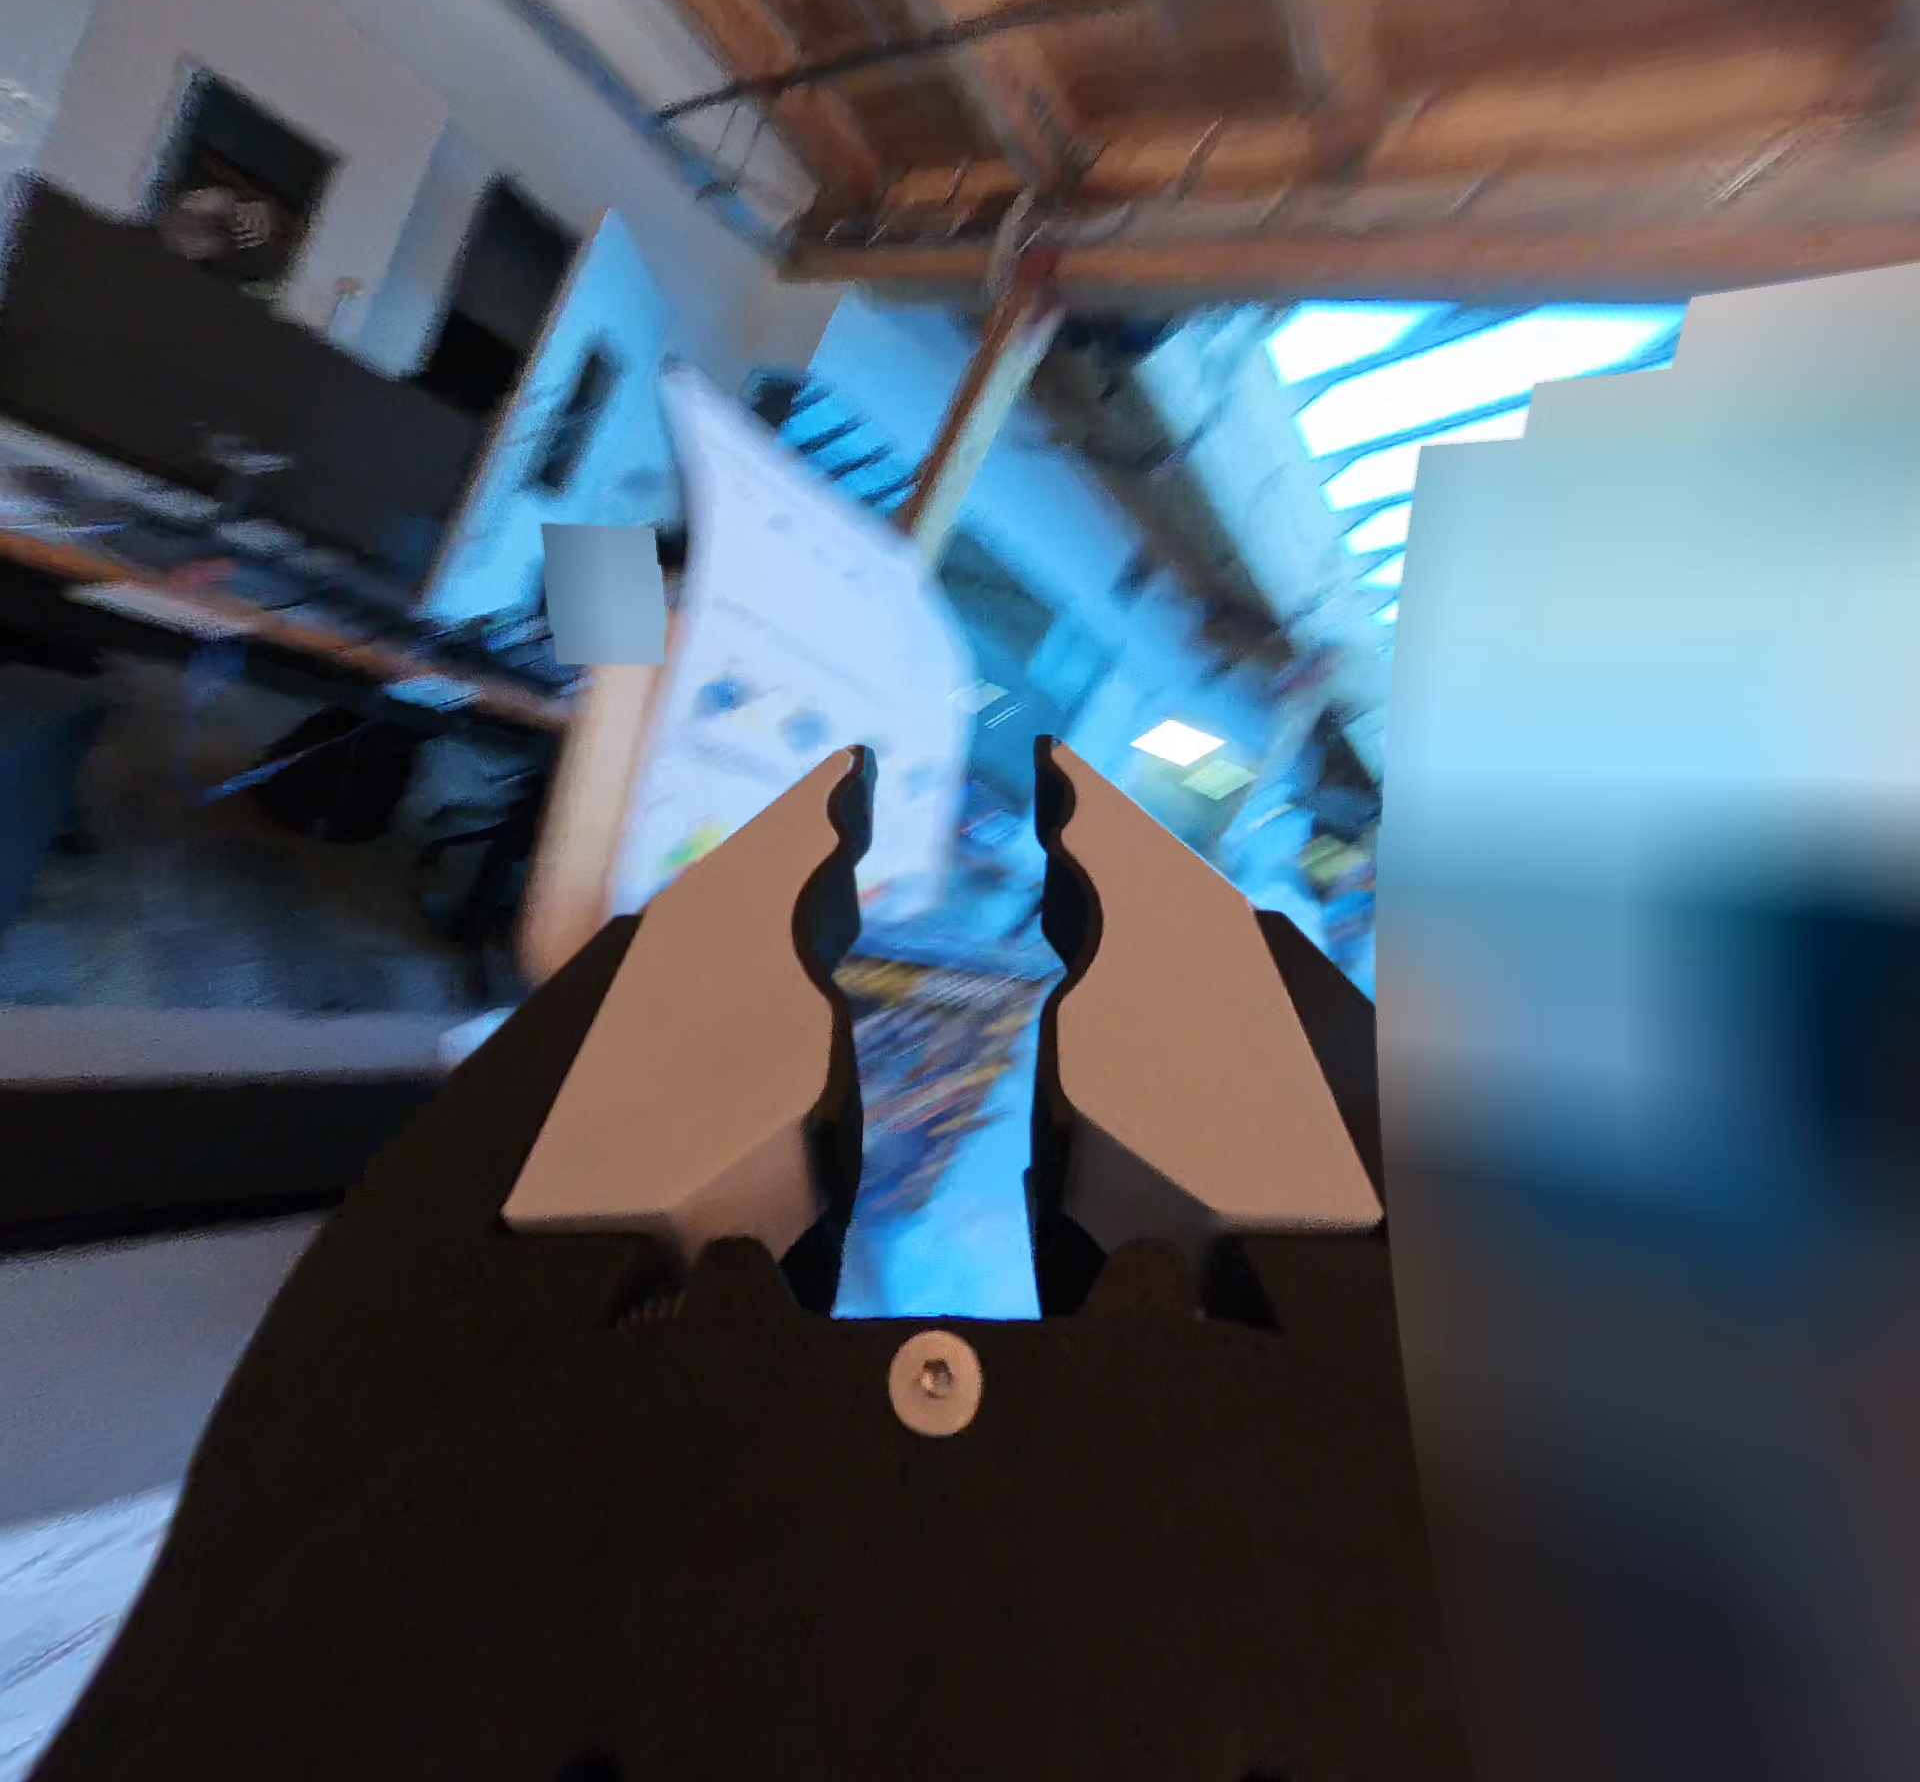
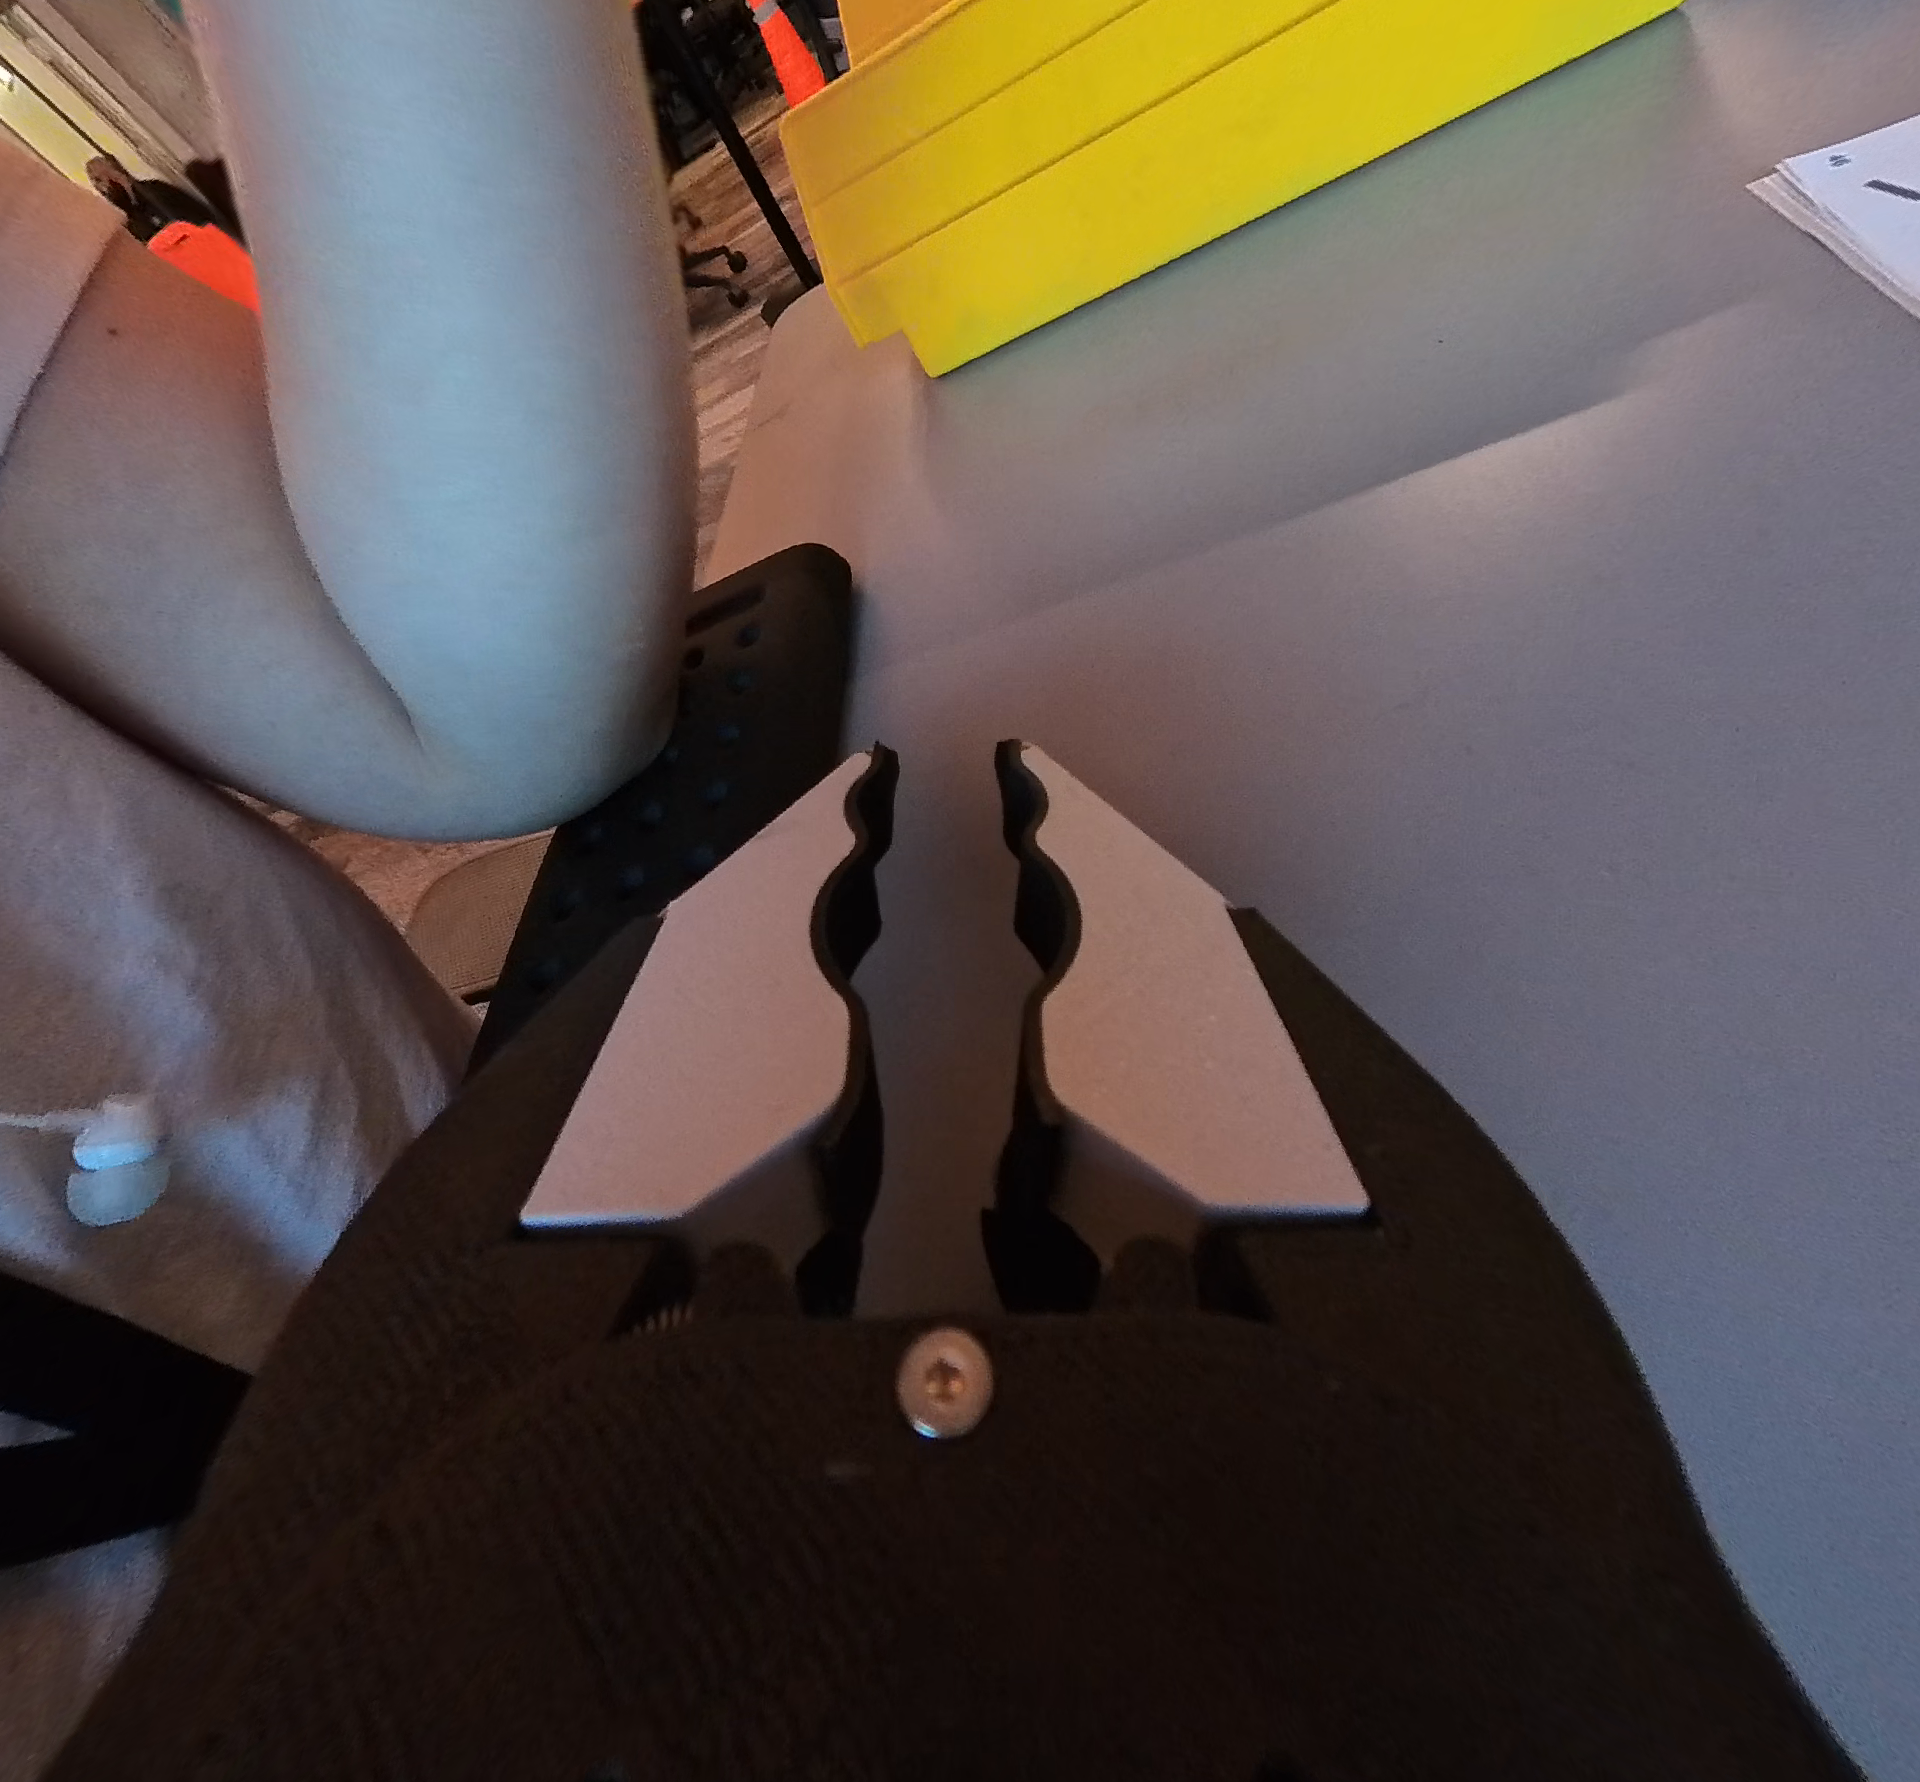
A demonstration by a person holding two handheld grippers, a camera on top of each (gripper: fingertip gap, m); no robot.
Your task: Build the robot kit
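Illegible print on white papers (image 2: 1860,205) and blurred poster (image 1: 800,652).

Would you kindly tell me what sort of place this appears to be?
Probably a workshop or lab: yellow bins on a grey table, office chairs behind, and an exposed wooden ceiling.

Left tongs (image 1: 951,761) parted, empty, tilted upward — right tongs (image 2: 945,761) parted, empty, bare elbow (image 2: 436,485) beside

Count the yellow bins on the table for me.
3, nested in one stack at the grey table's far edge, ahead of the open, empty right gripper. More could be hidden inside.
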